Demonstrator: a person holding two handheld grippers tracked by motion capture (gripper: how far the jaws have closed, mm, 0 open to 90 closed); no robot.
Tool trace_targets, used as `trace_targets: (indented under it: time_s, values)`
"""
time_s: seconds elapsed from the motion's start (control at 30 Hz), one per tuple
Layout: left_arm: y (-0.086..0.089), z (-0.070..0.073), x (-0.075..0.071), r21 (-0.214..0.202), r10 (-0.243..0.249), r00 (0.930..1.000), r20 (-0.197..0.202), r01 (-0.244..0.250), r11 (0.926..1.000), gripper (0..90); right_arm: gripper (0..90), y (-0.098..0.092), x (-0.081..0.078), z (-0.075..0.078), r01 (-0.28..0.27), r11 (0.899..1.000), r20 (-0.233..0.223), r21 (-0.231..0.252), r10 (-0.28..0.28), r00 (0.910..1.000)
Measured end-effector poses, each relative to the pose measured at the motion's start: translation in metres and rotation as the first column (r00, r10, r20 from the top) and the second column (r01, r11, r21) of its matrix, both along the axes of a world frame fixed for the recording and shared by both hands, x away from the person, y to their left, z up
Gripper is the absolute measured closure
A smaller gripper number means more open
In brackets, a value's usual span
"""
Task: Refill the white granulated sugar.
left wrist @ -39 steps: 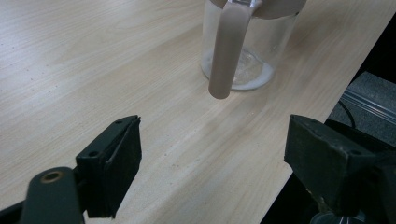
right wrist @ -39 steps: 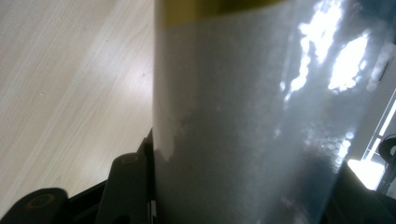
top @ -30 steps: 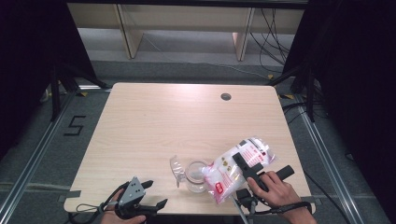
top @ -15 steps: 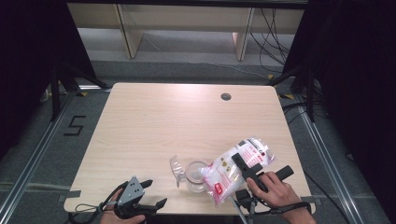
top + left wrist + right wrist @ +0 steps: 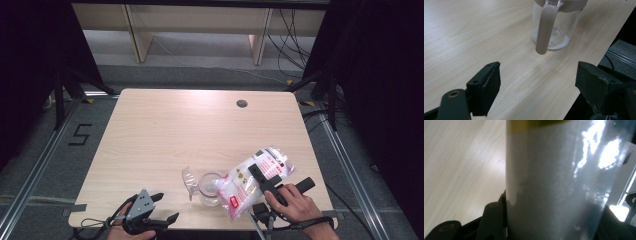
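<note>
A clear jug [image 5: 209, 188] stands near the table's front edge, and a little white powder lies in its bottom [image 5: 556, 41]. Its handle [image 5: 545, 30] faces my left gripper. A clear bag of white powder with red print [image 5: 248, 184] hangs tilted, its low end over the jug's rim. My right gripper [image 5: 258, 176] is shut on the bag's middle, and the bag [image 5: 554, 182] sits tight between both jaws. My left gripper [image 5: 165, 207] rests at the front left edge, open, with nothing between its jaws [image 5: 539, 69], a short way from the jug.
The wooden table [image 5: 175, 135] has a round cable hole [image 5: 242, 103] at the back right. Its front edge runs just under both hands. A shelf frame [image 5: 200, 30] stands behind the table, and a "5" mark [image 5: 80, 134] is on the floor at left.
</note>
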State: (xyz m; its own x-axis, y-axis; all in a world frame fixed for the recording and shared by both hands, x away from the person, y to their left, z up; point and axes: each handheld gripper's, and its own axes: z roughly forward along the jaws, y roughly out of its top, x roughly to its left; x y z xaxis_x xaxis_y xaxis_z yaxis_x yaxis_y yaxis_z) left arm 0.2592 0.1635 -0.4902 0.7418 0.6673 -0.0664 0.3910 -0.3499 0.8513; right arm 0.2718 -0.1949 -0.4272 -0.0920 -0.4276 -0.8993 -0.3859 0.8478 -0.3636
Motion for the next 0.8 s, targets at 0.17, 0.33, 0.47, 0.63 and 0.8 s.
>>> trace_targets:
  time_s: [0.17, 0.33, 0.47, 0.63, 0.8]
  values:
    - [0.0003, -0.0002, 0.0004, 0.010, -0.004, 1.0000, 0.002, 0.004, 0.9999, 19.8, 53.2, -0.0002, -0.0006, 0.0004, 0.001, 1.000, 0.002, -0.002, -0.001, 1.0000]
    - [-0.0001, -0.0006, 0.0005, 0.013, -0.006, 1.0000, -0.001, 0.006, 0.9999, 19.8, 53.2, -0.0004, -0.0004, 0.0003, 0.002, 1.000, 0.000, -0.006, -0.002, 1.0000]
    - [-0.0019, -0.0023, -0.0007, -0.003, 0.012, 0.9998, -0.017, -0.012, 0.9999, 19.8, 53.3, -0.0006, 0.0001, -0.0010, 0.001, 1.000, 0.003, -0.002, -0.001, 1.0000]
    - [-0.0017, -0.0028, 0.0000, 0.011, 0.013, 0.9998, -0.013, -0.013, 0.9999, 19.8, 53.4, -0.0005, 0.0002, -0.0011, -0.001, 1.000, 0.003, -0.003, 0.001, 1.0000]
    - [-0.0028, -0.0029, -0.0008, -0.007, 0.013, 0.9996, -0.024, -0.014, 0.9999, 19.8, 53.5, -0.0011, 0.0004, -0.0007, 0.002, 1.000, 0.002, -0.007, -0.002, 1.0000]
